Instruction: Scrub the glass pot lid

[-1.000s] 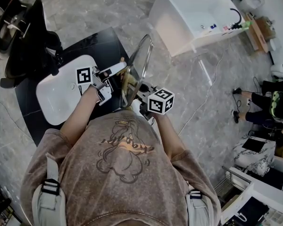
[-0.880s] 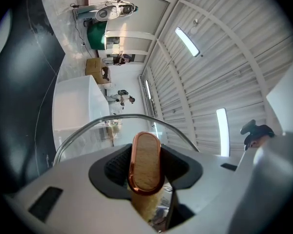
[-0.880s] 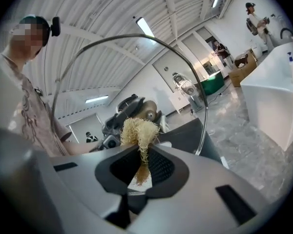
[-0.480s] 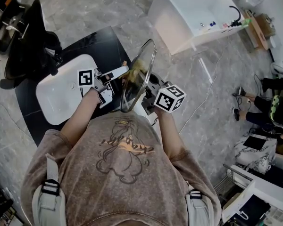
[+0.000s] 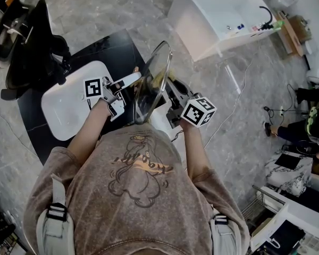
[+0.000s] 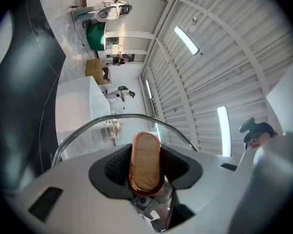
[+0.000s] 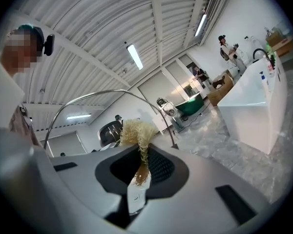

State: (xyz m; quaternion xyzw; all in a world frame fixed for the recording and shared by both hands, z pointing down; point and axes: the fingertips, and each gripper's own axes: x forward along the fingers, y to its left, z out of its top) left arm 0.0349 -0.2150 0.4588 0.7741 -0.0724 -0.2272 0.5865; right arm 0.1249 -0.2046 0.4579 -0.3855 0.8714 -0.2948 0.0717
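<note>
Grey marble floor (image 5: pixel 239 89) all round, and on it a dark table (image 5: pixel 117 52) with a white basin (image 5: pixel 64 108) sunk on its left side. A big white tub (image 5: pixel 199 28) stands off to the upper right, well apart from the action. A black chair (image 5: pixel 34 41) sits at the far left, just beside the table.

In the middle, the glass pot lid (image 5: pixel 151 81) is held up in the air in front of the person. It stands on edge, roughly over the table's right-hand edge and beside the basin. It sits between the two tools, one on each face.

The left tongs (image 5: pixel 134 79) come in from the basin side. In the left gripper view they are clamped firmly on the lid's handle (image 6: pixel 145 161), a wooden knob with a copper-coloured rim. The lid's metal rim (image 6: pixel 88 126) arches just beyond it.

The right tongs (image 5: pixel 169 92) come in from the other face. They are closed tight on a scrubber (image 7: pixel 136 132), a tuft of pale straw-coloured fibres that sticks out past the tips towards the glass. Whether the fibres touch the glass, I can't tell.
</note>
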